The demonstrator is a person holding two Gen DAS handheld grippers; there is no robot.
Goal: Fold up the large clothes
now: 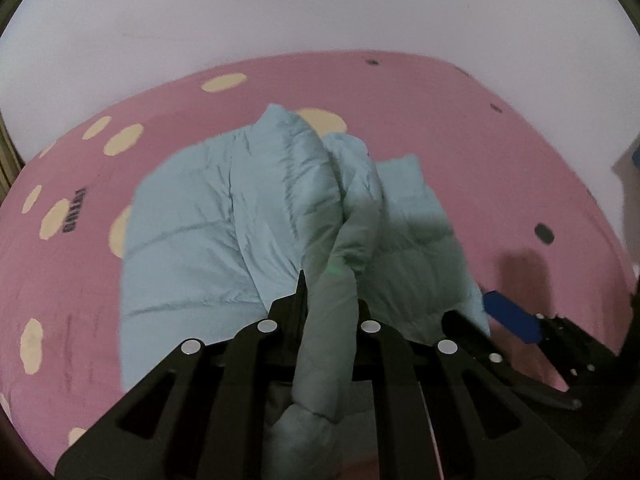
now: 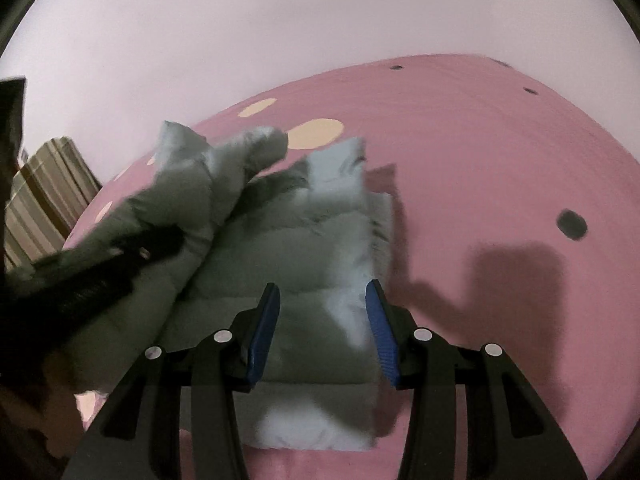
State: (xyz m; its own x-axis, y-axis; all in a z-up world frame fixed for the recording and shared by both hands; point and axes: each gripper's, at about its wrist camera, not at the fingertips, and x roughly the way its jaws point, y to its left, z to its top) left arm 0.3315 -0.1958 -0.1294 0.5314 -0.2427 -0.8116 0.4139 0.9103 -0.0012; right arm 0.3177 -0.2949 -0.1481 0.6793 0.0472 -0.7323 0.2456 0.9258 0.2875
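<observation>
Got my left hand-held gripper (image 1: 330, 300) clenched on a rolled-up fold of the jacket (image 1: 208, 232), a light blue puffer. The pinched bit runs straight back between the jaws toward the camera, and the rest of the jacket spreads out ahead of it and off to its left on the bed (image 1: 460, 128), which has a pink sheet with cream spots. One padded ridge stands up just ahead of the jaws.

My right hand-held gripper (image 2: 322, 320) is released, blue pads (image 2: 266, 332) spread wide, hovering over the jacket's (image 2: 304, 248) near edge without pinching anything. The fabric sits right between and below the fingers. Off to its left I can see the left hand-held gripper (image 2: 132, 256) lifting a puffy section up off the bed (image 2: 480, 140), though it's pretty blurry there. Bare pink sheet to the right, with the gripper's shadow on it.
</observation>
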